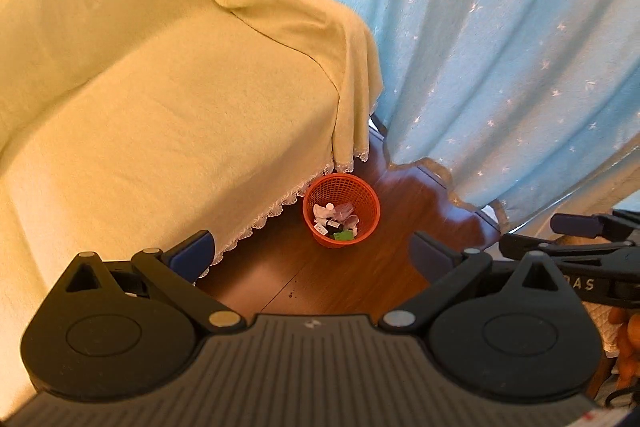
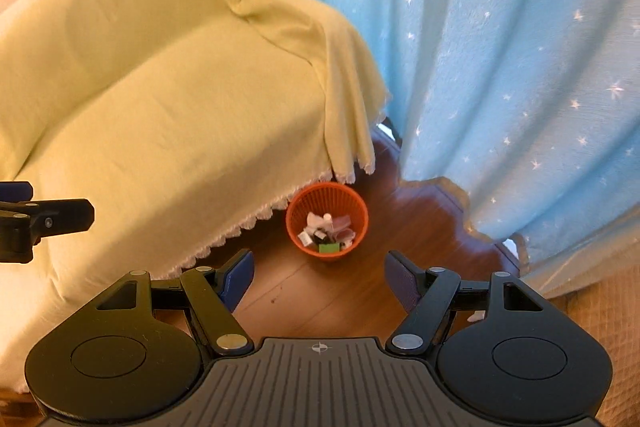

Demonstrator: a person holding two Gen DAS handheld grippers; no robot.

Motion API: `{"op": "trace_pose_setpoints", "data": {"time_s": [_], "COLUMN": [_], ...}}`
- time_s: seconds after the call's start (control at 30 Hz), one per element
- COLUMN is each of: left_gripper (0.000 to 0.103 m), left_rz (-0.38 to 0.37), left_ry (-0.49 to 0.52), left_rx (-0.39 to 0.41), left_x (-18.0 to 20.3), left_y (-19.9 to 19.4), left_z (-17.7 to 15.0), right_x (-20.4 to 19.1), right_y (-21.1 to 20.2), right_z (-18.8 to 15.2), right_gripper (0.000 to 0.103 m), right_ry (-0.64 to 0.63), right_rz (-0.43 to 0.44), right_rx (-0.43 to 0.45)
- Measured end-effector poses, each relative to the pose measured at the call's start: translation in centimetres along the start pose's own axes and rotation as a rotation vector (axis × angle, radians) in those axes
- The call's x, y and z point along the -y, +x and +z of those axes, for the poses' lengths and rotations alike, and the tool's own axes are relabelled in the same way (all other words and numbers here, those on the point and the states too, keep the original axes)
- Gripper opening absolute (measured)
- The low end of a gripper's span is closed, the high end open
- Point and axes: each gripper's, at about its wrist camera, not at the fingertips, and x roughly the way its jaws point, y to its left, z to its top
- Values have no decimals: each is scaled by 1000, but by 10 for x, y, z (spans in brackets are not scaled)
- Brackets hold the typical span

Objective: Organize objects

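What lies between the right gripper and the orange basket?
Only bare wooden floor lies between the open right gripper and the orange basket, shown in the right wrist view.

Hung with jaws wide, left gripper point(image 1: 312, 251) empty; ahead between fingertips, orange basket point(image 1: 362, 193) of scraps stood on wooden floor point(image 1: 344, 287).

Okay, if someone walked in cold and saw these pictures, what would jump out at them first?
Probably the orange mesh basket on the wood floor, holding crumpled bits and a green scrap, beside the lace hem of the yellow sofa cover. Behind it hangs a blue star-print curtain. Both tools, left and right, are open and empty.
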Motion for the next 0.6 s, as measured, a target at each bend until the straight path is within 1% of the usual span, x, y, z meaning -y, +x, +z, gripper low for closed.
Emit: {"op": "trace_pose_setpoints", "data": {"time_s": [0.2, 0.3, 0.43, 0.6], "left_gripper": [102, 102, 102, 102], "left_rz": [5, 24, 37, 61], "left_ry": [-4, -16, -47, -94], "left_rx": [41, 56, 71, 83], "left_x": [-12, -17, -17, -10], "left_y": [-38, -53, -68, -83], "left_z": [-26, -35, -42, -47], "right_x": [-32, -42, -47, -41], "right_y": [-36, -47, -63, -81], "right_z": [-23, -29, -32, -34], "right_gripper": [69, 69, 69, 69], "right_ry": [7, -6, -52, -94], "right_rz": [-6, 2, 14, 32], "right_rx": [45, 56, 86, 114]}}
